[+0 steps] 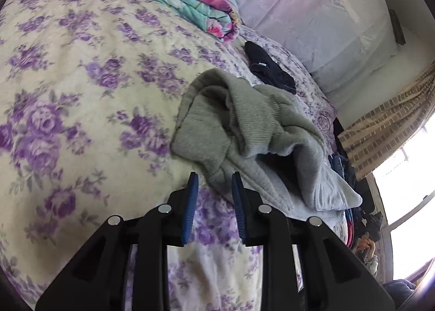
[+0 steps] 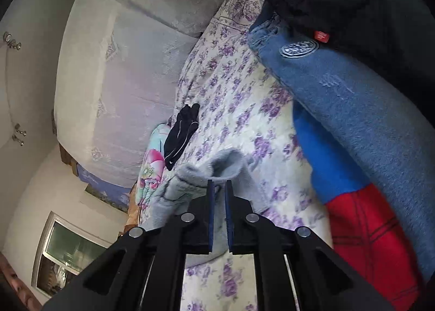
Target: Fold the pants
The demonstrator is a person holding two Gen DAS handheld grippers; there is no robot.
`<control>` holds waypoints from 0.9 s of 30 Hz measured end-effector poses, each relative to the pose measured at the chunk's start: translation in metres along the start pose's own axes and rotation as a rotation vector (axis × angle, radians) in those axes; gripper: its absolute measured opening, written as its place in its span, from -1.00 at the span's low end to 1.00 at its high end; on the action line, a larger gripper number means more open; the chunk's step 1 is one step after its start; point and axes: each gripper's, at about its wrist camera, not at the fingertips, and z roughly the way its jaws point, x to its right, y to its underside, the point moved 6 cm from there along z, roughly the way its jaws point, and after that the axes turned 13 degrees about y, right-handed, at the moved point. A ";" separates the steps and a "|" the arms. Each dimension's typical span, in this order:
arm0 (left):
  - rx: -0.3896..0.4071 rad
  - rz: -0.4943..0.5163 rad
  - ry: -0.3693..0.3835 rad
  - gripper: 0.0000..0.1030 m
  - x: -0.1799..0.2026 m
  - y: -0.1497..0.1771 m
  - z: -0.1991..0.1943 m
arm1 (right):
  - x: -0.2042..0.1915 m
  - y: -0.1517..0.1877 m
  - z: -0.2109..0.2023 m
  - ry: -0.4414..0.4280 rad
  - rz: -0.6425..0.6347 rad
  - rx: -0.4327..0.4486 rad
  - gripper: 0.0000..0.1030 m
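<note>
The grey pants (image 1: 244, 131) lie bunched on the floral bed cover (image 1: 81, 93), not yet spread flat.

Left wrist view: the left tongs (image 1: 214, 177) stand apart with nothing between the blue pads (image 1: 191, 202). The heap begins just ahead of the tips and extends toward 1 o'clock; its nearest edge touches or just overlaps the right-hand pad, but which cannot be told. The long axis of the heap runs roughly from 11 o'clock to 4 o'clock, with a paler flap trailing toward the bed's edge at 4 o'clock.

Right wrist view: the right tongs (image 2: 218, 183) are nearly together, with grey fabric (image 2: 217, 169) between the pads, so this side appears clamped on a fold of the pants. The cloth rises at 12 o'clock from the tips and drapes away toward 9 o'clock.

Judgement: the right hand is the nearer one. The coming move depends on the left tongs reaching toward 1 o'clock for the opposite edge.
</note>
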 end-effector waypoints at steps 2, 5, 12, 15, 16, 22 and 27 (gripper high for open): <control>0.027 0.018 0.005 -0.55 0.008 0.004 -0.010 | -0.012 0.006 -0.007 0.042 -0.007 0.016 0.16; 0.032 0.074 -0.023 -0.53 0.036 0.010 -0.019 | -0.030 0.021 -0.008 0.039 0.047 -0.002 0.26; -0.002 0.087 -0.055 0.38 0.104 0.007 0.007 | -0.039 0.031 0.035 0.029 0.367 -0.062 0.42; -0.036 0.051 -0.031 0.55 0.114 0.009 0.022 | -0.039 0.024 0.060 0.014 0.430 -0.109 0.42; -0.047 0.036 -0.033 0.56 0.113 0.010 0.027 | -0.035 0.023 0.068 0.006 0.454 -0.126 0.26; -0.044 -0.155 0.035 0.56 0.089 0.006 0.040 | -0.033 0.034 0.065 -0.013 0.333 -0.087 -0.68; -0.009 -0.272 0.089 0.56 0.079 -0.013 0.049 | -0.031 0.036 0.060 -0.024 0.314 -0.090 -0.68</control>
